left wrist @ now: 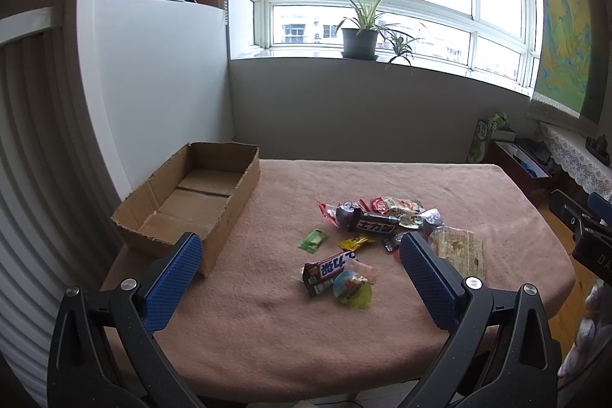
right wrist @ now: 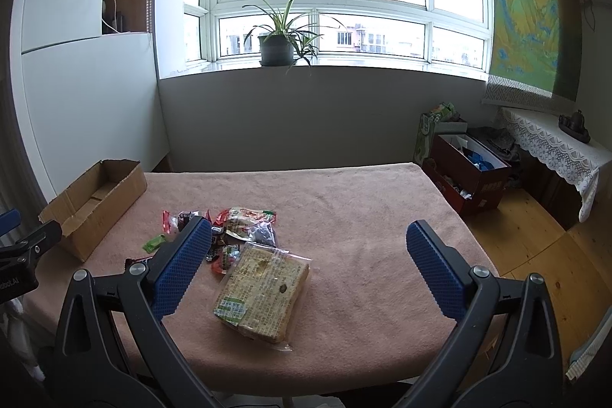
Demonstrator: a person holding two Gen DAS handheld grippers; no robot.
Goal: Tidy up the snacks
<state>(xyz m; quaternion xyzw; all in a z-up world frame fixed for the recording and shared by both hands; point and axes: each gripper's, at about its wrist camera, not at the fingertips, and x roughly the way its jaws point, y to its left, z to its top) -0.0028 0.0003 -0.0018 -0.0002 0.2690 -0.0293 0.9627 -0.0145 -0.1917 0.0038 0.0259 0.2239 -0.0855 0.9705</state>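
A heap of wrapped snacks [left wrist: 382,217] lies on the pink cloth of the table [left wrist: 267,331]. Nearer to me lie a chocolate bar [left wrist: 329,272], a round jelly cup [left wrist: 352,289], a green sachet [left wrist: 313,239] and a yellow sachet [left wrist: 355,241]. An open, empty cardboard box [left wrist: 191,201] stands at the table's left side. My left gripper [left wrist: 300,249] hangs open above the near snacks. In the right wrist view a clear bag of flat biscuits [right wrist: 264,289] lies between the fingers of my open right gripper [right wrist: 308,236], which hovers above it. The box [right wrist: 91,201] is at the far left there.
A potted plant [right wrist: 275,44] sits on the windowsill beyond the table. To the right, on the wooden floor, stand open red boxes [right wrist: 466,174] and a lace-covered side table [right wrist: 554,148]. The right gripper's body [left wrist: 585,228] shows at the left wrist view's right edge.
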